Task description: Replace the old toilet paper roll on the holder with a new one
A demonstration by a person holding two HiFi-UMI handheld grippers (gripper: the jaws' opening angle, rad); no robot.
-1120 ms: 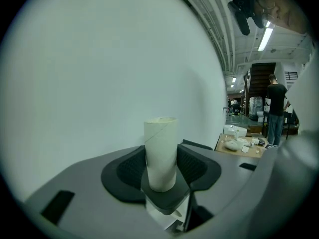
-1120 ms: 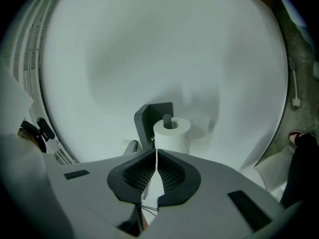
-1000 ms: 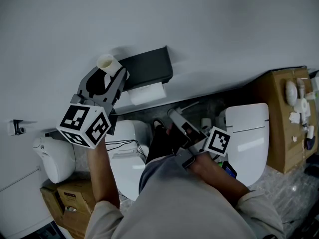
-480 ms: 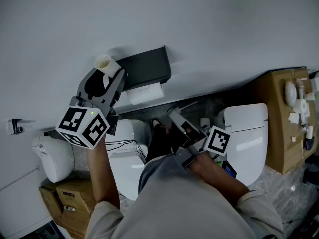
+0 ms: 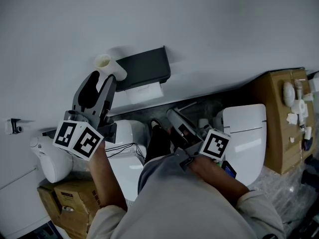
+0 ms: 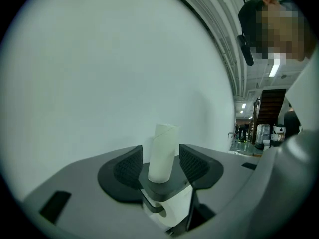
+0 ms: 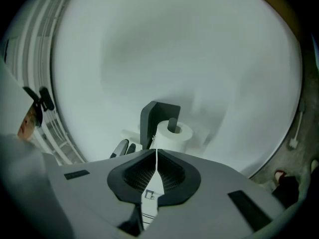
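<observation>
1. Two hand-held grippers are in view and neither one grips anything. The left hand-held gripper (image 6: 160, 163) has its jaws wide apart, having just been opening. The right hand-held gripper (image 7: 156, 154) has its jaws pressed together with nothing between them.
2. One bare cardboard tube (image 6: 163, 151) shows in the gap of the left jaws in the left gripper view. The pads on either side do not press on it. It lies tilted on the flat top of the black holder (image 5: 144, 67), at the holder's left end in the head view, close to the wall (image 5: 209, 24).
3. One toilet paper roll (image 7: 172, 135) sits on the holder's peg under the lid. In the right gripper view it looks thick with paper, and in the head view a sheet hangs down below the lid.
4. Judged from this, most of the task looks done. The thick roll on the peg is probably the new one, and the bare tube is probably the old roll's core, let go on top of the holder.
5. Little seems left beyond clearing the tube off the holder, if that is wanted. The right hand-held gripper hangs low in front of the person, well apart from the holder.
</observation>
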